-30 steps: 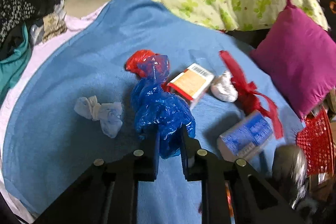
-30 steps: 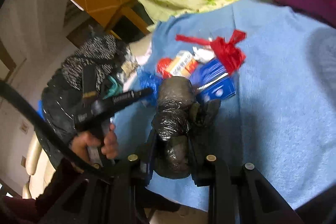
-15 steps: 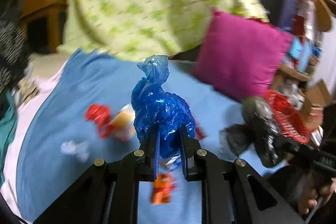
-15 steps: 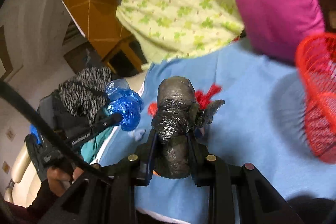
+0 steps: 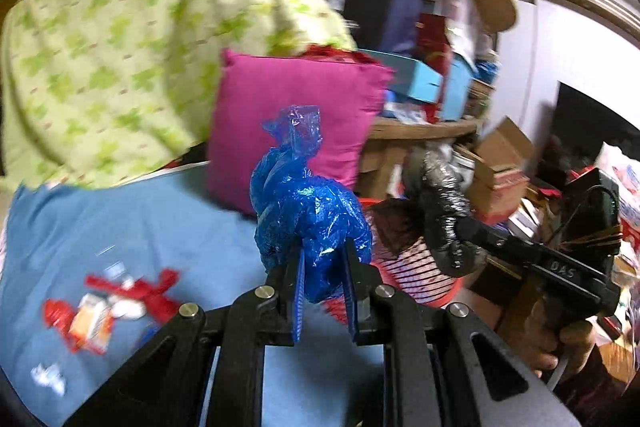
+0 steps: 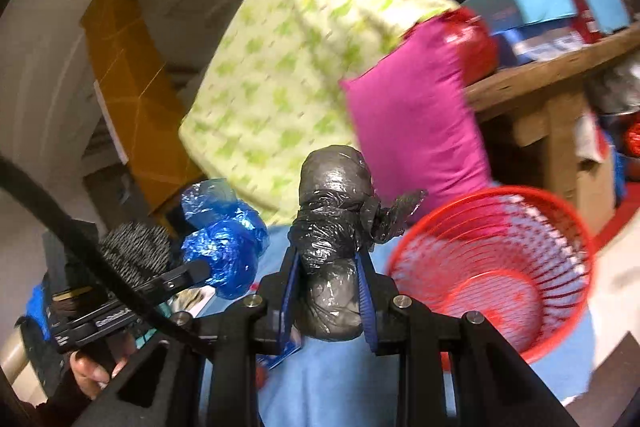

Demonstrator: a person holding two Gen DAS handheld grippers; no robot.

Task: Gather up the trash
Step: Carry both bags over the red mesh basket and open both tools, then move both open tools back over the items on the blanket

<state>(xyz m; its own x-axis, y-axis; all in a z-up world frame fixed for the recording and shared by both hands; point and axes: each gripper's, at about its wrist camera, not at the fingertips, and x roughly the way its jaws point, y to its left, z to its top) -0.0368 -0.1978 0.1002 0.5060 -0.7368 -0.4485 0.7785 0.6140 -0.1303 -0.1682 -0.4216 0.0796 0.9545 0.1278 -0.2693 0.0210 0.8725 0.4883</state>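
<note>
My left gripper (image 5: 322,263) is shut on a knotted blue plastic bag (image 5: 308,215), held up in the air above the blue blanket (image 5: 140,227). My right gripper (image 6: 328,267) is shut on a knotted black plastic bag (image 6: 332,223). A red mesh basket (image 6: 496,267) stands just to the right of the black bag, its mouth towards me. In the left wrist view the black bag (image 5: 444,199) hangs over that basket (image 5: 416,267). In the right wrist view the blue bag (image 6: 224,247) is to the left. More trash (image 5: 104,307), red and orange wrappers and a white wad, lies on the blanket at the lower left.
A magenta cushion (image 5: 288,123) and a green-patterned quilt (image 5: 120,59) lean behind the blanket. A wooden shelf (image 6: 560,67) crowded with boxes stands at the right, cardboard boxes (image 5: 500,163) below it. A hand (image 5: 560,339) grips the right tool's handle.
Both grippers have risen and swung to the right with their bags. The bed's trash has dropped to the lower left, and the red basket and shelf have come into view.
</note>
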